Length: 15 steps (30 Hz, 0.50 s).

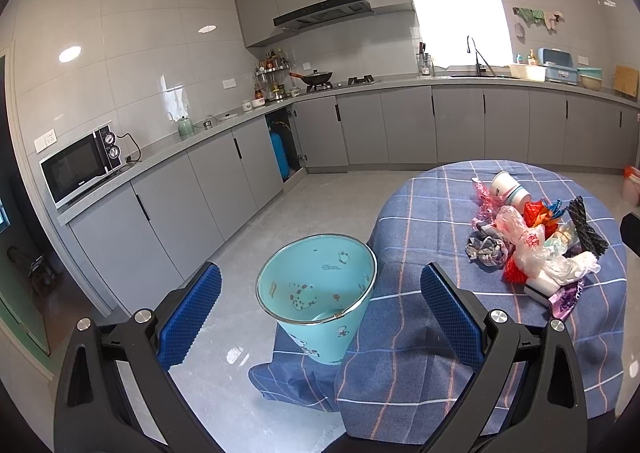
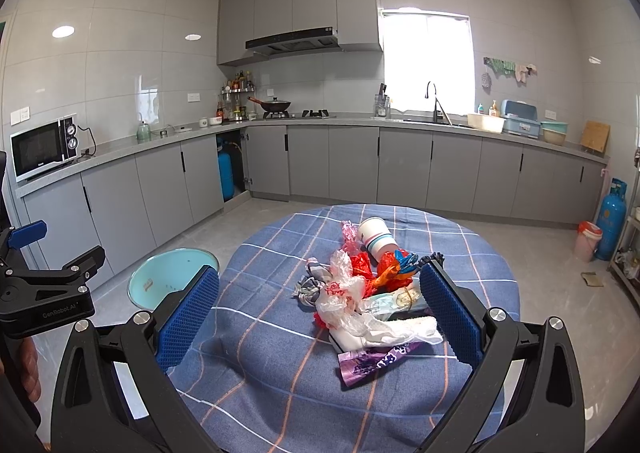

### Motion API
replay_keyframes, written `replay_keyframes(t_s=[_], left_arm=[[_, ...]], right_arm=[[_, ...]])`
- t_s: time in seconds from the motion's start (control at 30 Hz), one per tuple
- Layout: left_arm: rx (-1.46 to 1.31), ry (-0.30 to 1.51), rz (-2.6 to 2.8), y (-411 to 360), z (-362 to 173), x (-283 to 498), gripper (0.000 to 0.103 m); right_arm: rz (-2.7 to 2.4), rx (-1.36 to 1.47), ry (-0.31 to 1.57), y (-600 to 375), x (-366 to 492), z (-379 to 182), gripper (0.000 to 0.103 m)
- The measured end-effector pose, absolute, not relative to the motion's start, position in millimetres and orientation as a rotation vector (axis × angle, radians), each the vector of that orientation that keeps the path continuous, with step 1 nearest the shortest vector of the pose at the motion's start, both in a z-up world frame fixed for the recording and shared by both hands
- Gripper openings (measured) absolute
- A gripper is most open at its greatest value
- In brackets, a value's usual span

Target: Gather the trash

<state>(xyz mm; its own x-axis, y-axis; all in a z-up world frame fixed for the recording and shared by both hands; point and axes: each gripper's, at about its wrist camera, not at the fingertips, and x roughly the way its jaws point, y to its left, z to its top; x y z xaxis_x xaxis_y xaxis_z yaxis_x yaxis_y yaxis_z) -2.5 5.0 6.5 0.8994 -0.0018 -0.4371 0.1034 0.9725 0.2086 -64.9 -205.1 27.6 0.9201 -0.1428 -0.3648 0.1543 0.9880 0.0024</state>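
Covering the round table, a blue plaid cloth carried the whole heap of trash, with the teal bin standing on the floor just beside the table's edge, mouth up and nearly empty. Both tongs were spread wide and held nothing: the left gripper faced the bin, the right gripper faced the heap. A sound start, I judged, was the purple wrapper nearest the right gripper, pinched low so the clear plastic bag beside it stayed put.
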Motion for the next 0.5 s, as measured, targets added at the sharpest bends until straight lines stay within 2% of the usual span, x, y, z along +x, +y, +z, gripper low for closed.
replay_keyframes(t_s=[0.5], left_arm=[[0.229, 0.442, -0.058, 6.9, 9.2, -4.4, 0.098]], right_arm=[[-0.154, 0.032, 0.370, -206.8, -65.9, 27.5, 0.099]])
